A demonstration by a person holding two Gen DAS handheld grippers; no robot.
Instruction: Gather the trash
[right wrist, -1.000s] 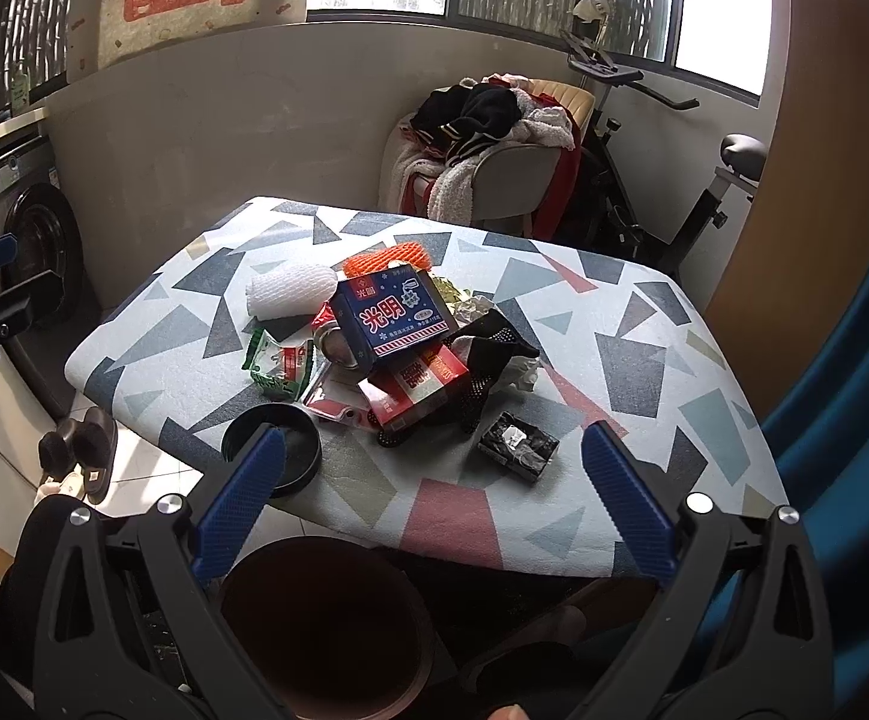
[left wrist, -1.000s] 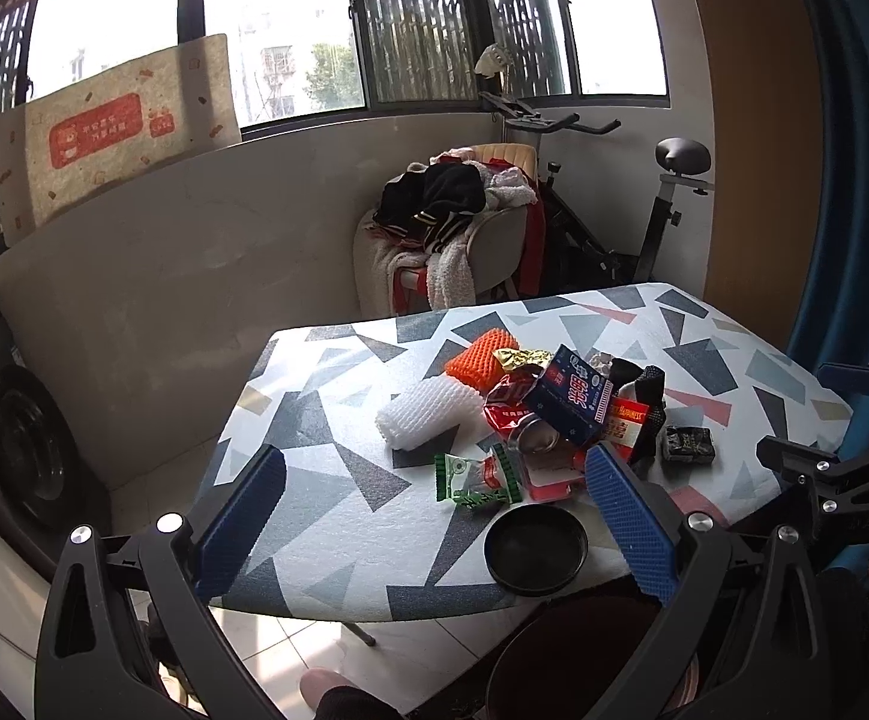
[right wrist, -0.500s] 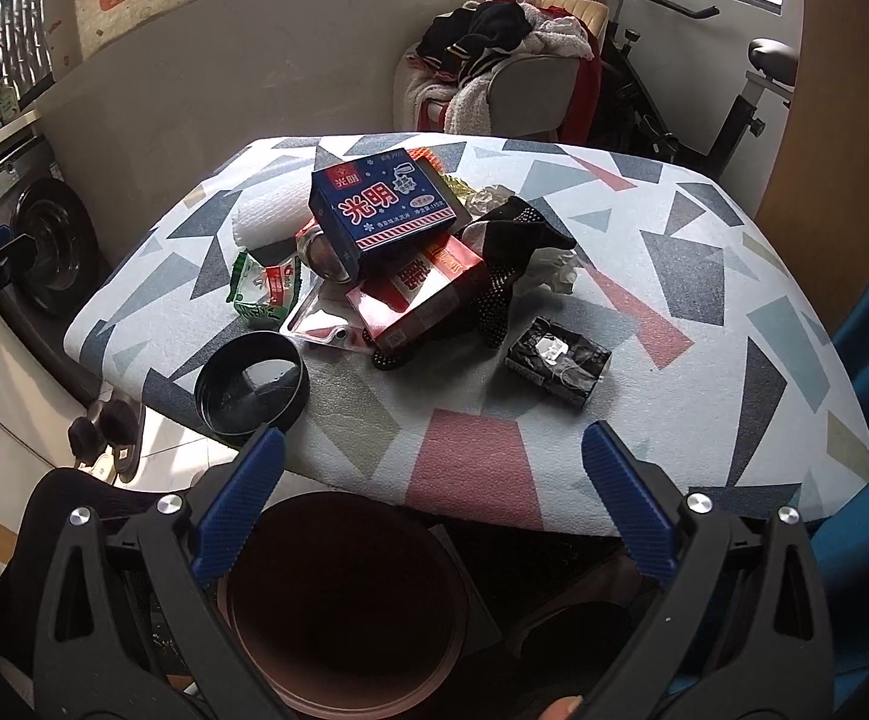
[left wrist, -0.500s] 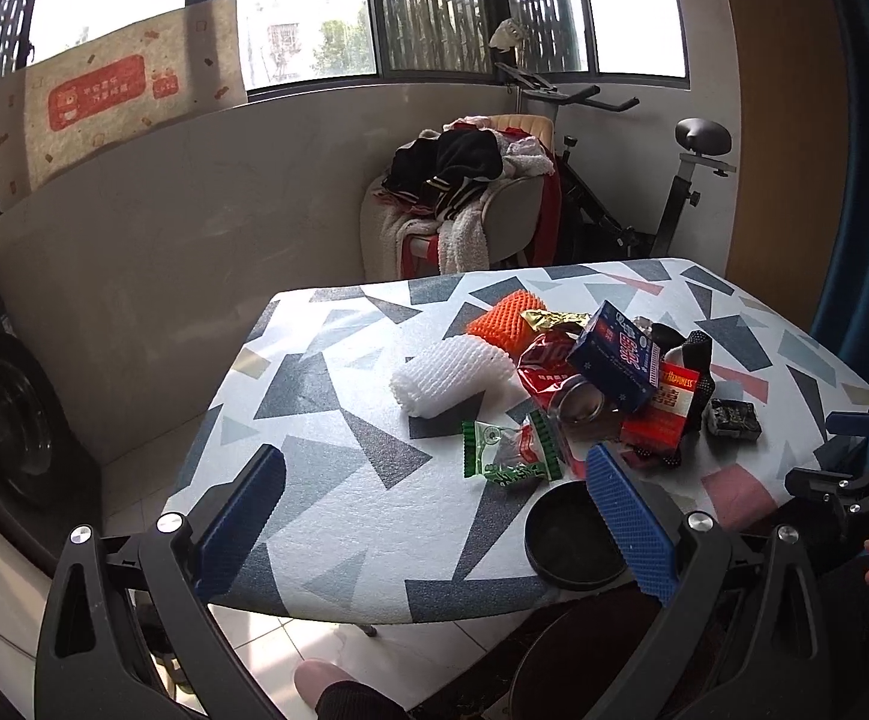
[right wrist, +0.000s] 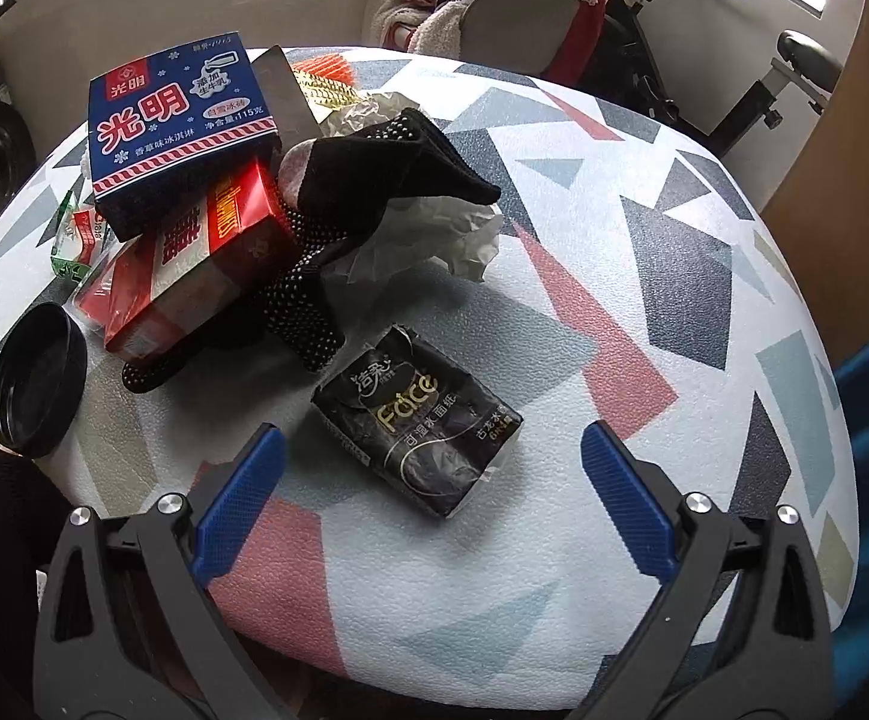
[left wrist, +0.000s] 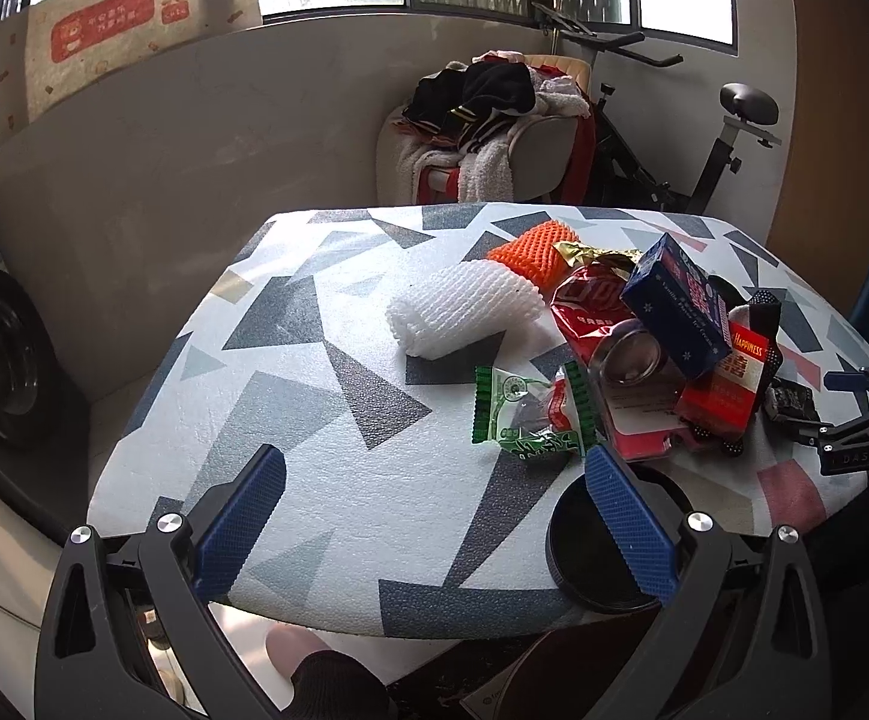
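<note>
Because the black tissue pack (right wrist: 416,426) lies on the bench (right wrist: 644,276) just ahead of the right tongs (right wrist: 431,510), that hand looks the nearer and better placed for the coming grab. The pack's long axis runs slantwise, from far left to near right, so I judge the tongs would need some turning to close across its narrow width and not along it. Both of its blue fingers (right wrist: 236,507) stand wide apart and hold nothing, straddling the pack's near end. The left tongs (left wrist: 431,525) are likewise spread wide and empty, hovering over the near left edge of the bench; the green snack wrapper (left wrist: 530,414) lies just beyond its right finger, with a black lid (left wrist: 608,540) partly behind that finger. The rest of the litter, including the blue carton (right wrist: 179,126), is heaped farther left.
</note>
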